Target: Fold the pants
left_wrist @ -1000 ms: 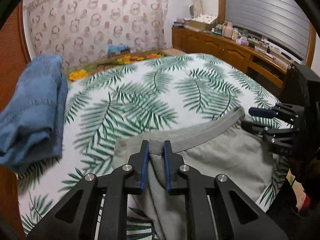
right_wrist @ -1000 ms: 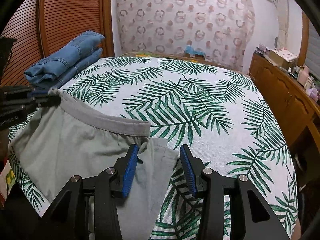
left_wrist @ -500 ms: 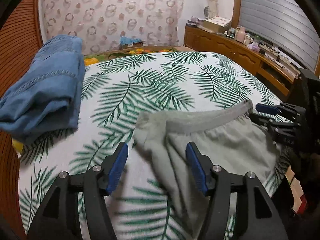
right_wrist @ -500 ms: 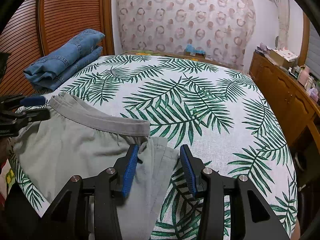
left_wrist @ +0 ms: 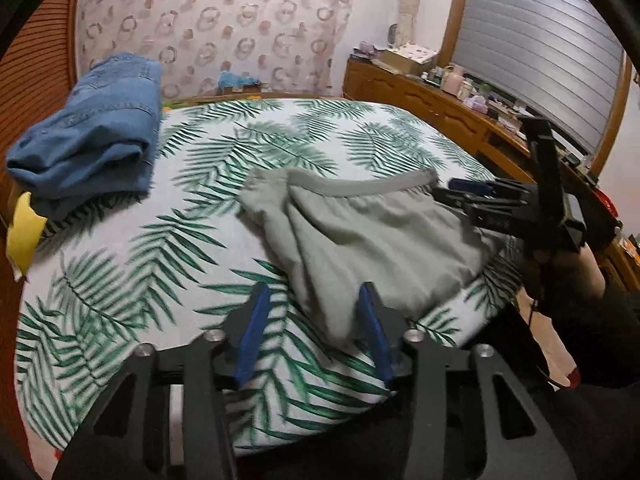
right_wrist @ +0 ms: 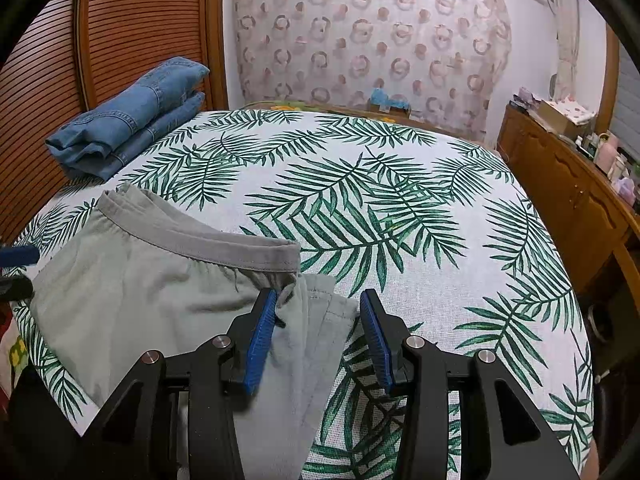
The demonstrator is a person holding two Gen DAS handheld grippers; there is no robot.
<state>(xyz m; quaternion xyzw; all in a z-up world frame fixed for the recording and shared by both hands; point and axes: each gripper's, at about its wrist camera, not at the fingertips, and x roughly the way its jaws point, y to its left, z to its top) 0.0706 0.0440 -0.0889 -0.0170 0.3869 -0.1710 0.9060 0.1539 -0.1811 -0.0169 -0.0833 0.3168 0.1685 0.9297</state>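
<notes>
Grey-green pants (left_wrist: 372, 236) with a darker grey waistband (right_wrist: 208, 244) lie folded near the front edge of the palm-leaf bed sheet (right_wrist: 400, 208). My left gripper (left_wrist: 314, 312) is open and empty, pulled back and above the pants' left folded corner. My right gripper (right_wrist: 318, 308) is open, its fingers either side of the pants' right edge just below the waistband end; it also shows in the left wrist view (left_wrist: 472, 196). The left gripper's blue fingertip (right_wrist: 18, 256) shows at the right wrist view's left edge.
Folded blue jeans (left_wrist: 92, 136) lie at the bed's far left by the slatted wooden wall (right_wrist: 132, 32). A yellow item (left_wrist: 24, 232) sits below them. A cluttered wooden cabinet (right_wrist: 568, 184) runs along the right. A curtain (right_wrist: 372, 28) hangs behind.
My left gripper let go of the pants' left waistband corner, opened wide and drew back and up. The pants settled flat. The right gripper stayed open in place.
</notes>
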